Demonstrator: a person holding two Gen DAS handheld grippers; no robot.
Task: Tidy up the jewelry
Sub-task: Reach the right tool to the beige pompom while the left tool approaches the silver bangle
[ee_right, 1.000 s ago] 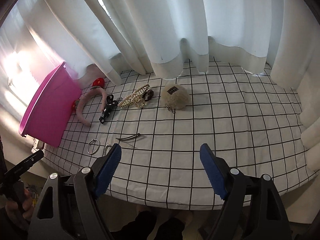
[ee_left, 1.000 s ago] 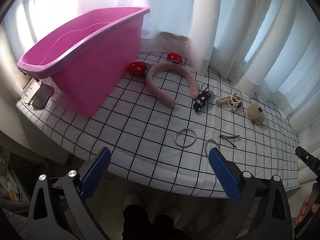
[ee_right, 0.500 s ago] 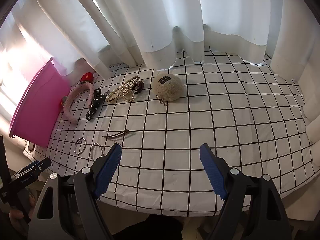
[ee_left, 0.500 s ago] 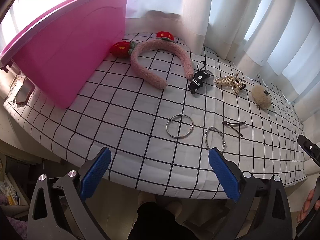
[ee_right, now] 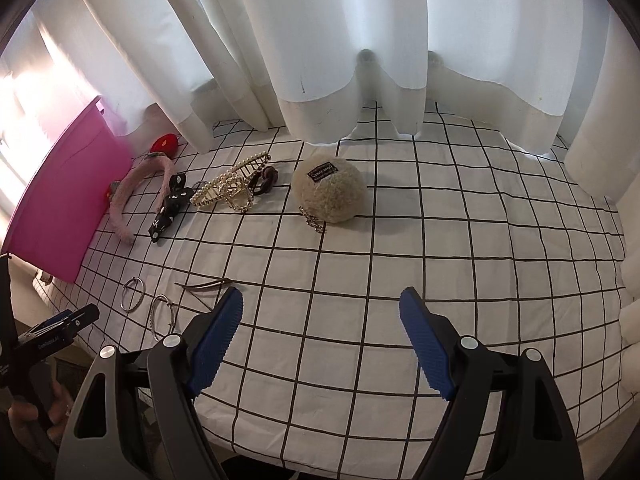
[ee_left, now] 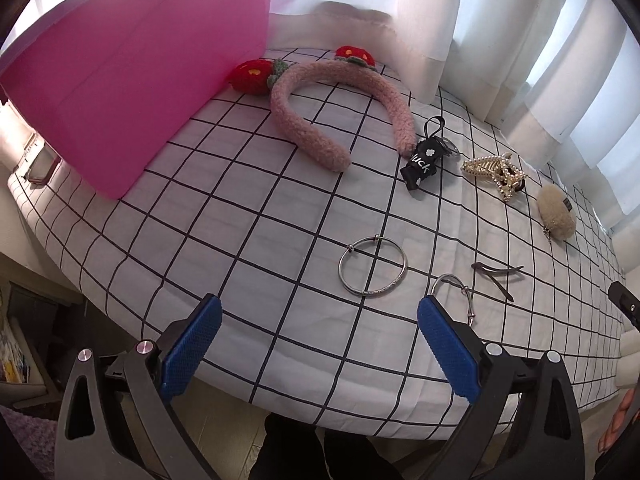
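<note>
Both my jaws wide open, empty; bangle [ee_left: 373, 267] lies just ahead of left gripper [ee_left: 318, 338], nearer than right gripper [ee_right: 320, 330].

The left gripper [ee_left: 318, 320] is hovering wide apart over the table [ee_left: 224, 216] edge; a silver bangle [ee_left: 373, 268] is lying just ahead; a pink bin [ee_left: 120, 92] is standing left.
</note>
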